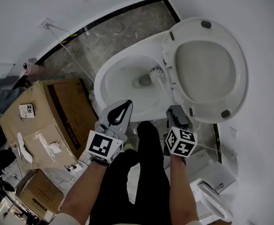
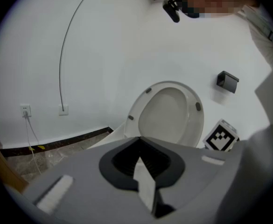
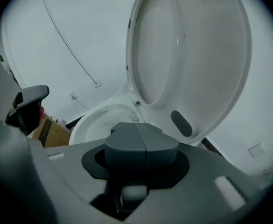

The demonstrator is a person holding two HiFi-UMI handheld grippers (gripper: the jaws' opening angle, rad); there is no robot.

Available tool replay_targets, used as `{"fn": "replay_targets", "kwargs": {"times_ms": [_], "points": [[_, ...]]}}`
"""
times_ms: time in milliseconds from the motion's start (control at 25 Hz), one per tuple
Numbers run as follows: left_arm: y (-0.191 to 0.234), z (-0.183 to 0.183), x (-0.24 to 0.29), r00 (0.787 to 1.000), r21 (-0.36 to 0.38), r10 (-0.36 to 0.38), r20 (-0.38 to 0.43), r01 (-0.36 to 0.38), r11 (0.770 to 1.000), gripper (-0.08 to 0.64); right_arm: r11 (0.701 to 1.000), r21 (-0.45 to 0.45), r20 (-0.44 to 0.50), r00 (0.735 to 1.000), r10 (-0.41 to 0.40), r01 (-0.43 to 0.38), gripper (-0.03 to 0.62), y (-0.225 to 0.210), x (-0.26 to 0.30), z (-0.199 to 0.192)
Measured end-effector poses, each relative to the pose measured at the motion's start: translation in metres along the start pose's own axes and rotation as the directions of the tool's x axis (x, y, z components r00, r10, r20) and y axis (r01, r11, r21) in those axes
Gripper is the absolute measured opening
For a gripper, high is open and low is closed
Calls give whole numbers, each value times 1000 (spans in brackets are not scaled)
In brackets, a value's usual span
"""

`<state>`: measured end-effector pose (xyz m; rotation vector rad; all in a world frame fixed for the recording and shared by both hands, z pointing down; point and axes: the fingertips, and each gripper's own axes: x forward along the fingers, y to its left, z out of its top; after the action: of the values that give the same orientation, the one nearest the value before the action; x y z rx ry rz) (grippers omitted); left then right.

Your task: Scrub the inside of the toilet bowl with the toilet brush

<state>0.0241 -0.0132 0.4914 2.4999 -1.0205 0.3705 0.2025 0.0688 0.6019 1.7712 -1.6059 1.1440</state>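
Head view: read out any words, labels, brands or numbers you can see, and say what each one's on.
No text is readable.
Cardboard box: white labels and a dark printed stripe, too small and blurred to read.
Marker cubes on the left gripper and right gripper: black-and-white squares only, no letters.

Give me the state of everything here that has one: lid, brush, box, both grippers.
toilet lid: raised, open.
toilet brush: head down inside the toilet bowl.
cardboard box: closed.
left gripper: jaws apart, empty.
right gripper: jaws together, nothing seen between them.
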Motion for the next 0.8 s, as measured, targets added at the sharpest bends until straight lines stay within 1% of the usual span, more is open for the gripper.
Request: {"fn": "replay_targets", "kwargs": {"times_ms": [80,240,320,480,800], "points": [[-2,4,0,1000,-12,-4,11,4,1000,6,1000,8,19,1000,6,-6,167,4,6,6],[4,2,-2,1000,-10,3,16,-3,1000,6,998,47,69,997,36,-39,166,12,18,25],[8,6,-3,1000,-26,11,22,-11,1000,6,997,45,84,995,52,-56,166,18,25,35],[20,1,-6,999,-18,27,33,-26,1000,6,996,41,98,992,75,-80,166,31,37,46],[39,4,-7,997,-21,52,60,-51,998,6,990,58,105,987,119,-126,166,53,55,53]]}}
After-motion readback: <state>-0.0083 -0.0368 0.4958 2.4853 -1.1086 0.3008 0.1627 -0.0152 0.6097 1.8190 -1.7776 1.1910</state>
